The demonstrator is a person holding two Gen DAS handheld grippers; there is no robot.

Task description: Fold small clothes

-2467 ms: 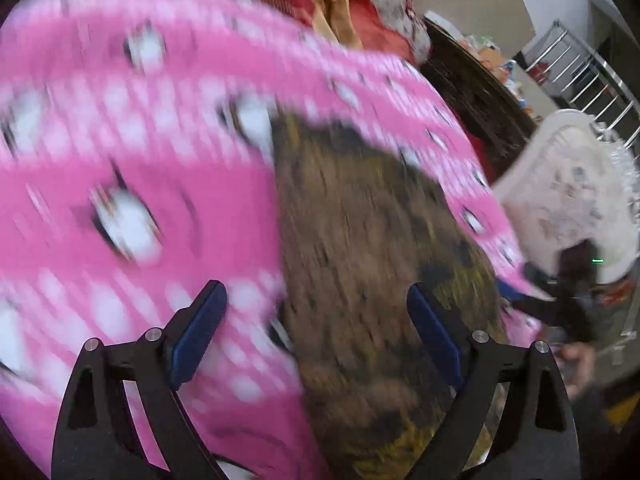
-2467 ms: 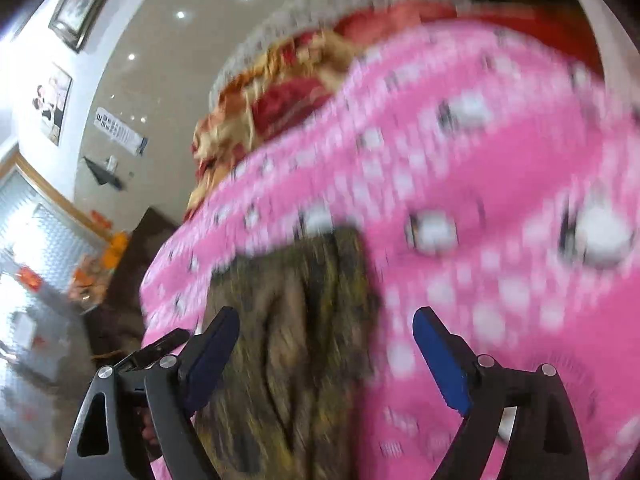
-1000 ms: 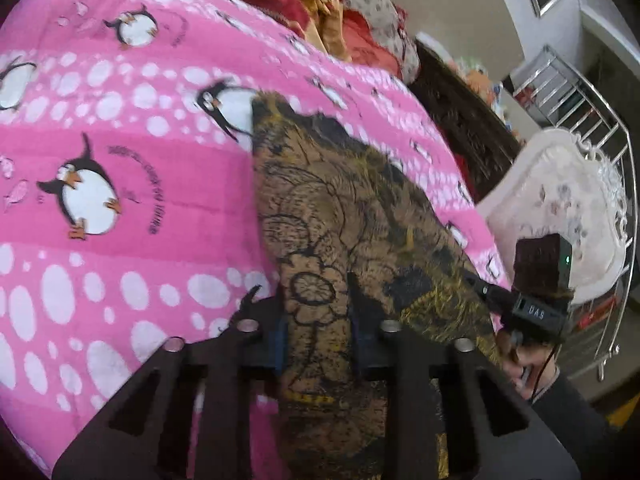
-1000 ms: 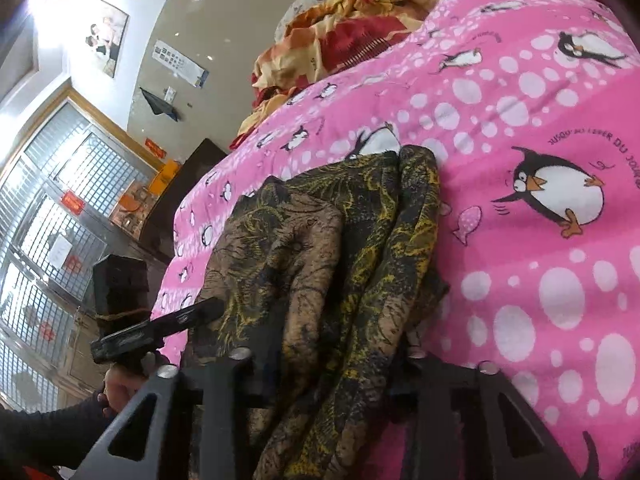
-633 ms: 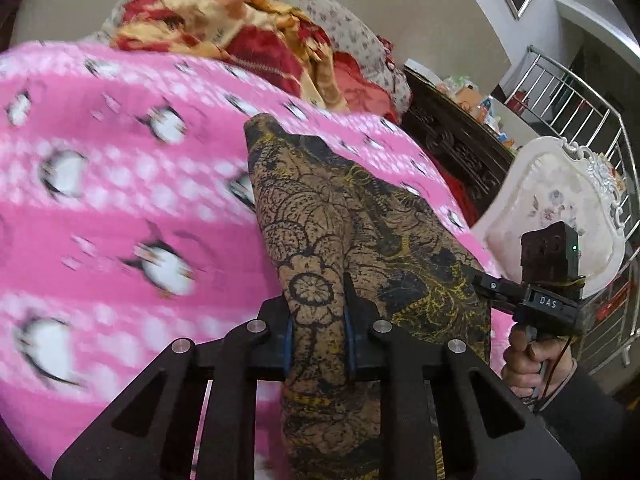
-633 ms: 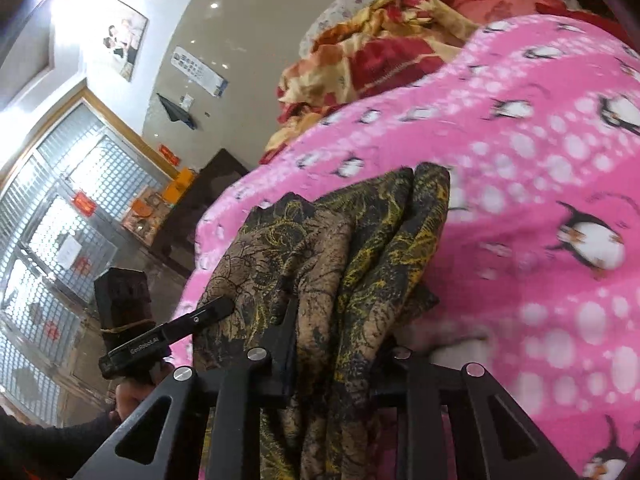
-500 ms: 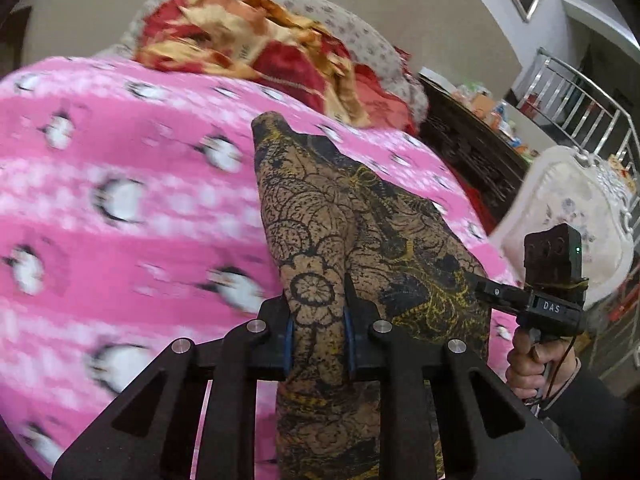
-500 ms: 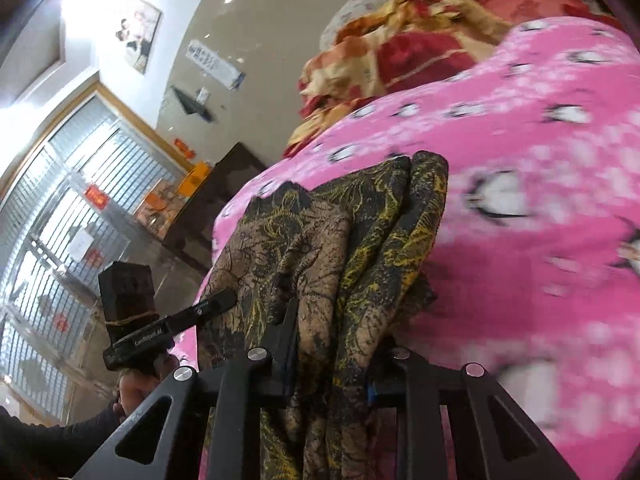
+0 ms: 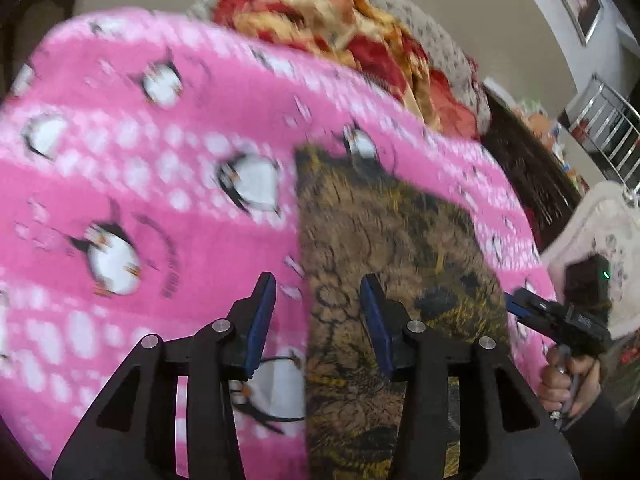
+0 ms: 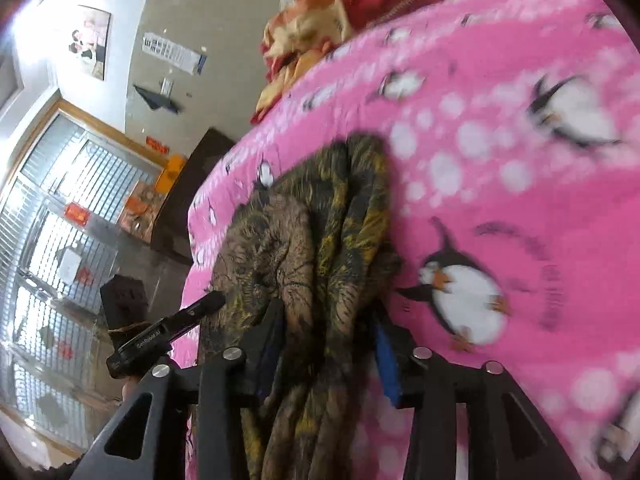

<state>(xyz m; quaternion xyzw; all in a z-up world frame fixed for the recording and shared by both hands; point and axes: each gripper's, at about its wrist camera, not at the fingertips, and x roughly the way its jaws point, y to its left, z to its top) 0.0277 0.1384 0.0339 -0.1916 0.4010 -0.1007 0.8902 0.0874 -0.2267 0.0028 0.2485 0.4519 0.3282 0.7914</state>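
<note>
In the left wrist view, the pink penguin blanket [image 9: 132,184] fills the left and middle of the frame, blurred by motion. At bottom centre the left gripper [image 9: 318,318] is spread, its blue pads apart with nothing between them; the left pad hangs over the blanket and the right pad over the edge of the brown patterned garment [image 9: 384,264]. That garment lies on the blanket as a long narrow strip running from centre frame to the bottom edge, so it looks already folded lengthwise. At the far right edge the right gripper [image 9: 516,306] shows small, reaching toward the garment's right side.

In the right wrist view, the left gripper's finger [image 10: 200,308] pokes in from the lower left, its tip near the cloth. At centre the garment [image 10: 320,240] sits bunched in thick ridges on the blanket [image 10: 500,140], which takes up the right half. At bottom centre the right gripper [image 10: 330,346] has its pads parted, with a bunch of the cloth lying between them; whether they press on it cannot be told.

As a judgement, the task is partway: the lengthwise fold appears laid down, while a crosswise fold and some smoothing of the bunched end are left.
</note>
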